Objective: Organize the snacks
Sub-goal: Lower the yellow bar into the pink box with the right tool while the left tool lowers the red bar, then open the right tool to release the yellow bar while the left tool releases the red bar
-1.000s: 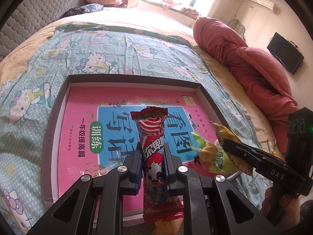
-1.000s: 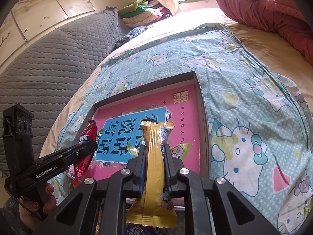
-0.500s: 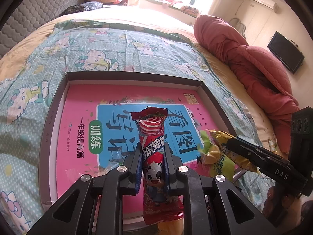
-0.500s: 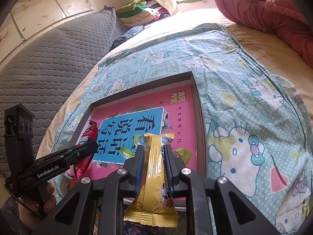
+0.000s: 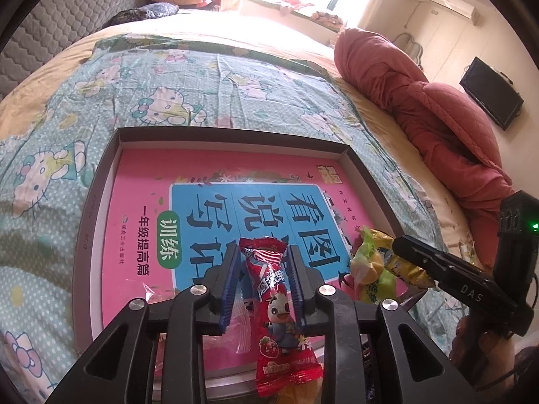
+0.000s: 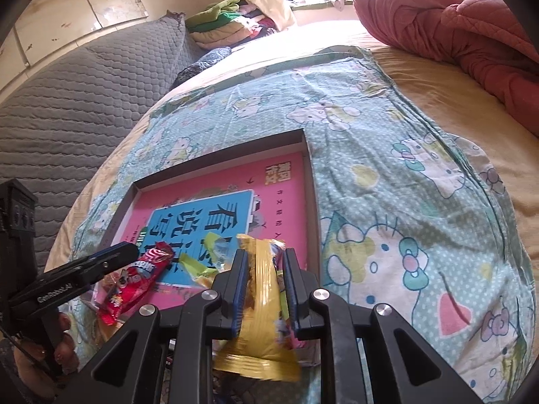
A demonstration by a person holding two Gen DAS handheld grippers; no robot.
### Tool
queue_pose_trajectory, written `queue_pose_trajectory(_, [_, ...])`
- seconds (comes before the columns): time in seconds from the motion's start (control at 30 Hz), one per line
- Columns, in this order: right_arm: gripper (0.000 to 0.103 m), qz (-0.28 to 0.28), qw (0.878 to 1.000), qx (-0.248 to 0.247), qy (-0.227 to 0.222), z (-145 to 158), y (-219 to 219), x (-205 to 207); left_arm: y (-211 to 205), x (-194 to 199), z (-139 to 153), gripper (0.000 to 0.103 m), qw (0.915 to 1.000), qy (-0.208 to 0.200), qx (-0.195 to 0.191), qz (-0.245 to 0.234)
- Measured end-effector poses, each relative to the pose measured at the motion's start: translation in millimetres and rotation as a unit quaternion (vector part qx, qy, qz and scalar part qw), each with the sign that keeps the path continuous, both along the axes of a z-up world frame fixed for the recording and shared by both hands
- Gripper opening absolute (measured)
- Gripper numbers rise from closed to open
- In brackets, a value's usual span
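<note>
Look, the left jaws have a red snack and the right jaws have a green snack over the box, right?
Not quite. The right gripper has a yellow snack, not green; the right wrist view shows it. The red snack sits between the opening left jaws, over the box.

A bed with a cream sheet carries everything. Spread across it lies a teal cartoon-cat cloth, and on that cloth rests a shallow dark tray. A bunched red quilt lies on the sheet along one side, well apart from the tray. Folded bedding is stacked at the far end.
</note>
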State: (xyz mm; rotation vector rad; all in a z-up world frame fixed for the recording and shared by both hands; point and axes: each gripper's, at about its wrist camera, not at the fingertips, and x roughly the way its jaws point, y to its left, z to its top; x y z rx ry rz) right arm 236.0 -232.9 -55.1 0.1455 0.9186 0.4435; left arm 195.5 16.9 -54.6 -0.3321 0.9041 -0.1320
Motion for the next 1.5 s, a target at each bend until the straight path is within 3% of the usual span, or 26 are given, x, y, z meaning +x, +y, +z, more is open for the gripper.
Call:
queue_pose_trajectory(0.17, [0.021, -0.004, 1.0, -0.002, 0.012, -7, -1, 4, 2, -2, 5, 0.034, 1.0, 0.0, 0.008, -0.001])
queue_pose_trajectory(0.37, [0.021, 0.006, 1.0, -0.004, 0.02, -13, 7, 7, 0, -2, -2, 0.034, 0.9966, 0.016, 0.08, -0.008])
queue_pose_trajectory(0.63, [0.023, 0.019, 1.0, 0.014, 0.02, -12, 12, 7, -7, 0, -12, 0.034, 0.992, 0.022, 0.123, -0.022])
queue_pose_trajectory(0.7, [0.025, 0.026, 0.999, 0.019, 0.019, -12, 15, 8, -6, -1, -12, 0.034, 0.9923, 0.019, 0.121, -0.019])
queue_pose_trajectory(0.83, [0.027, 0.036, 0.999, 0.021, 0.016, -12, 21, 8, -1, -4, 2, 0.034, 0.9967, 0.008, 0.074, -0.031])
queue_pose_trajectory(0.97, [0.031, 0.039, 0.999, 0.024, 0.004, -7, 21, 7, -11, -8, 12, 0.034, 0.9952, 0.0, 0.061, -0.077])
queue_pose_trajectory(1.03, [0.031, 0.036, 0.999, 0.027, 0.003, -5, 20, 7, -20, -9, 10, 0.034, 0.9919, 0.006, 0.079, -0.099])
queue_pose_trajectory(1.13, [0.031, 0.029, 0.999, 0.034, 0.004, -2, 15, 8, -33, -11, 2, 0.034, 0.9841, 0.01, 0.137, -0.112])
queue_pose_trajectory(1.37, [0.031, 0.02, 0.999, 0.048, 0.001, 3, 9, 9, -28, -6, -11, 0.034, 0.9763, 0.023, 0.2, -0.079])
queue_pose_trajectory(1.5, [0.031, 0.017, 0.999, 0.05, 0.001, 4, 7, 10, -11, -5, -8, 0.034, 0.9818, 0.024, 0.18, -0.055])
